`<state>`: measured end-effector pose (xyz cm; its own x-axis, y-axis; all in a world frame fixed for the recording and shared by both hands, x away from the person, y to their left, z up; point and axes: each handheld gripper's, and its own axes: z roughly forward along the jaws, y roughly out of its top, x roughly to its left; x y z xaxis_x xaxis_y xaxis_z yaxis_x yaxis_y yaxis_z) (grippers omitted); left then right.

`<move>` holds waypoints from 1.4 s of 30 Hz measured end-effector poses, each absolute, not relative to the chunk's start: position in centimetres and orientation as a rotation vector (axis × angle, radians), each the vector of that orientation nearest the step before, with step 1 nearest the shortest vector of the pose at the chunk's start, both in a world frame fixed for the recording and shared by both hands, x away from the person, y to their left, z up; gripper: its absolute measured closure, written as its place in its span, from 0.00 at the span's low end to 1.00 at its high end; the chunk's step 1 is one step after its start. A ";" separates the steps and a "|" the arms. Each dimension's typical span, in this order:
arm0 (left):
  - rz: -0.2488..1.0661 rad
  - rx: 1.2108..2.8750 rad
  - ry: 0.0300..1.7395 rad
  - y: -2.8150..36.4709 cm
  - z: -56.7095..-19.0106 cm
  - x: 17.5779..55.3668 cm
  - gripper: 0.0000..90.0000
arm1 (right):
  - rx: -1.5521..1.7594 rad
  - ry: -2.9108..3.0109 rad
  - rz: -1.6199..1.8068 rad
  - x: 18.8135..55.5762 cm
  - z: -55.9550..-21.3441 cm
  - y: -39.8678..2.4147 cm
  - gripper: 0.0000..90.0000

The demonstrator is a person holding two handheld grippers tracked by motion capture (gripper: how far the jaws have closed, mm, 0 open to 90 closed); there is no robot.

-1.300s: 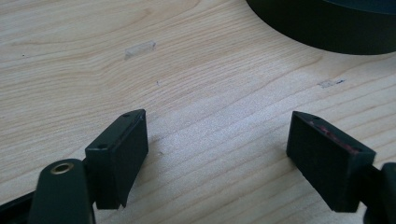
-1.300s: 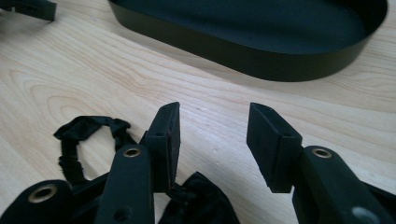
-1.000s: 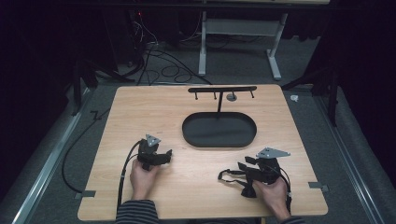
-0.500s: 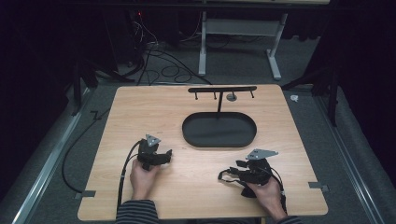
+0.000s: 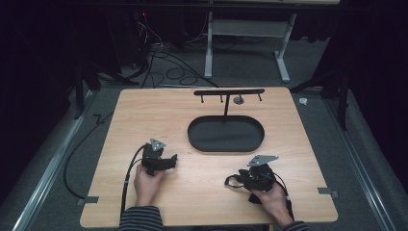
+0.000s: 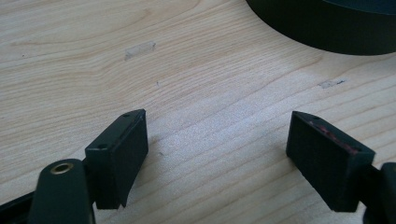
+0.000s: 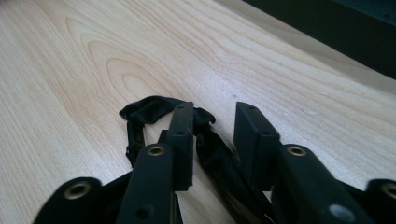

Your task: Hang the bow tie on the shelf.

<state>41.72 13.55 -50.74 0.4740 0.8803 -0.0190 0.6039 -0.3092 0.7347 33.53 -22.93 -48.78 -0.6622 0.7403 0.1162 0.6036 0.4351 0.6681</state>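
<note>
On the wooden table (image 5: 202, 192), near the black oval tray (image 5: 226, 134), the right gripper (image 7: 212, 135) had just been closing around a black strap (image 7: 140, 112), apparently not yet pinched, so full closure was needed next; the left gripper (image 6: 217, 154) stood apart, empty.

One camera sits high on the person's side, looking forward and down over the whole table (image 5: 120, 125). Two more ride the grippers, low and close to the wood. The left one faces the tray (image 6: 327, 23), which the high view shares (image 5: 226, 147).
</note>
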 end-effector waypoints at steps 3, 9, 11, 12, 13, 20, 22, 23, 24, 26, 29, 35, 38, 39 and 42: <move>0.514 2.033 1.226 13.5 -50.7 41.7 0.24 | 1.178 2.507 1.022 33.6 -49.0 -23.0 0.90; 0.514 2.033 1.226 13.5 -50.7 41.7 0.24 | 1.167 2.505 1.024 33.5 -48.9 -23.1 0.99; 0.514 2.033 1.226 13.5 -50.7 41.7 0.24 | 1.157 2.505 1.024 33.4 -48.8 -23.1 1.00; 0.514 2.033 1.226 13.5 -50.7 41.7 0.24 | 1.150 2.501 1.027 33.4 -48.8 -23.1 1.00; 0.514 2.033 1.226 13.5 -50.7 41.7 0.24 | 1.147 2.499 1.028 33.4 -48.7 -23.2 1.00; 0.514 2.033 1.226 13.5 -50.7 41.7 0.24 | 1.132 2.457 1.052 33.1 -47.8 -23.6 1.00; 0.514 2.033 1.226 13.5 -50.7 41.7 0.24 | 1.133 2.450 1.056 33.1 -47.6 -23.6 1.00; 0.514 2.033 1.226 13.5 -50.7 41.7 0.24 | 1.129 2.447 1.059 33.1 -47.4 -23.7 1.00; 0.514 2.033 1.226 13.5 -50.7 41.7 0.24 | 1.127 2.443 1.060 33.0 -47.2 -23.7 1.00; 0.514 2.033 1.226 13.5 -50.7 41.7 0.24 | 1.116 2.436 1.064 33.0 -47.0 -23.7 1.00; 0.514 2.033 1.226 13.5 -50.7 41.7 0.24 | 1.117 2.413 1.084 33.0 -46.3 -24.0 1.00; 0.514 2.033 1.226 13.5 -50.7 41.7 0.24 | 1.113 2.377 1.111 33.1 -45.2 -24.4 1.00; 0.514 2.033 1.226 13.5 -50.7 41.7 0.24 | 1.113 2.359 1.123 33.2 -44.5 -24.5 1.00; 0.514 2.033 1.226 13.5 -50.7 41.7 0.24 | 1.113 2.349 1.131 33.2 -44.1 -24.6 1.00; 0.516 2.034 1.226 13.5 -50.7 41.7 0.23 | 1.114 2.335 1.141 33.4 -43.5 -24.8 1.00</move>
